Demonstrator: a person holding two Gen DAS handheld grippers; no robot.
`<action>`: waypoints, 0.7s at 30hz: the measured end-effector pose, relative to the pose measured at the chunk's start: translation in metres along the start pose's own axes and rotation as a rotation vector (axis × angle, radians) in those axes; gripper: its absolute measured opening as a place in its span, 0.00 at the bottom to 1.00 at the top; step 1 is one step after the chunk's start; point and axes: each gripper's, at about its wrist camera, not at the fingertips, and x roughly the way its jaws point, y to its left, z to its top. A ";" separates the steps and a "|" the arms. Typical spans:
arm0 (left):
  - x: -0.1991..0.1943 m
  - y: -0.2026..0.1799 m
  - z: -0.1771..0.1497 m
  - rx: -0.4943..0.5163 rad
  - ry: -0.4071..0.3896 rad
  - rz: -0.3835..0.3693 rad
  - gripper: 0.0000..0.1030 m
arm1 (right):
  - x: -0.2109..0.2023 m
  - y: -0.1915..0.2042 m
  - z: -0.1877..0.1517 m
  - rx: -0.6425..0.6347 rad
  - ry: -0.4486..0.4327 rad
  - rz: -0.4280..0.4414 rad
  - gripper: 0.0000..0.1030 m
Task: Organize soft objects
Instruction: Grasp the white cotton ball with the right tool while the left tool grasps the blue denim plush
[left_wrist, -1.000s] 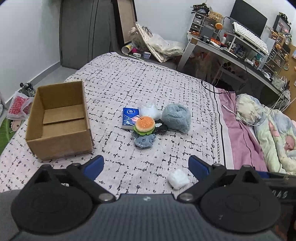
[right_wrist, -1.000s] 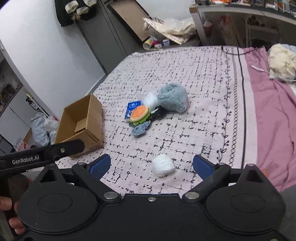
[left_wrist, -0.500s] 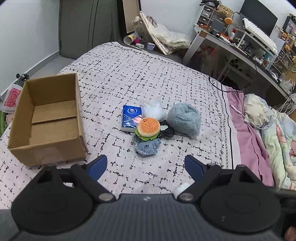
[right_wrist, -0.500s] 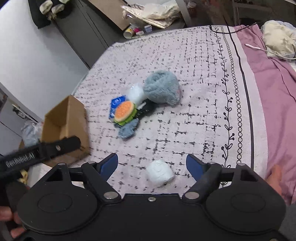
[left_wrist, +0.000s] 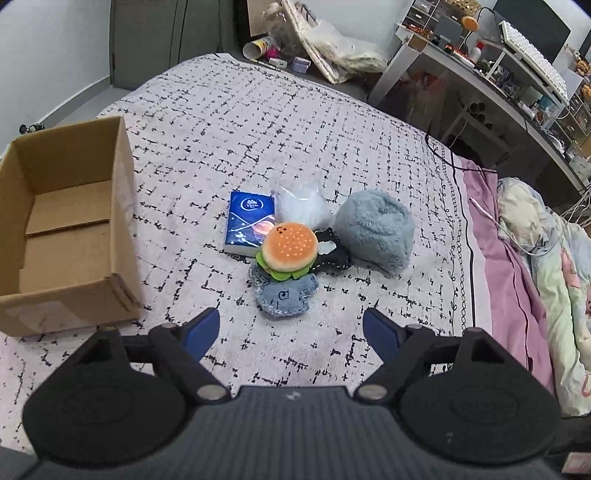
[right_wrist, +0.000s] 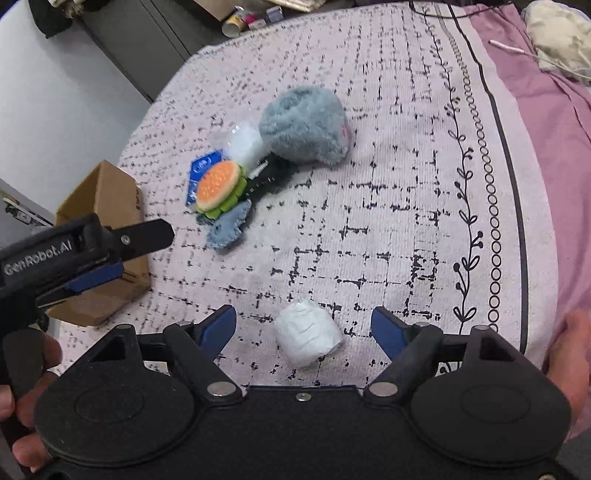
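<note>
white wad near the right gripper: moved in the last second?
No. The white wad lies on the same bedspread marks; the right gripper has closed in on it.

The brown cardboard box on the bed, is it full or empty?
Empty. The brown cardboard box shows only its bare inside and flaps; the toys lie outside it on the bed.

my left wrist cam looks steeply down, close over the bed; right cam likewise, from further right. both share the burger plush pile.
</note>
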 end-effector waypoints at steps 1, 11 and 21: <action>0.003 0.000 0.001 -0.001 0.005 0.001 0.81 | 0.005 0.001 0.000 -0.003 0.014 -0.011 0.74; 0.030 0.007 0.007 -0.020 0.051 -0.001 0.81 | 0.038 0.006 -0.002 -0.017 0.077 -0.023 0.34; 0.061 0.000 0.016 0.003 0.078 -0.006 0.81 | 0.040 -0.011 0.006 0.123 0.038 0.009 0.01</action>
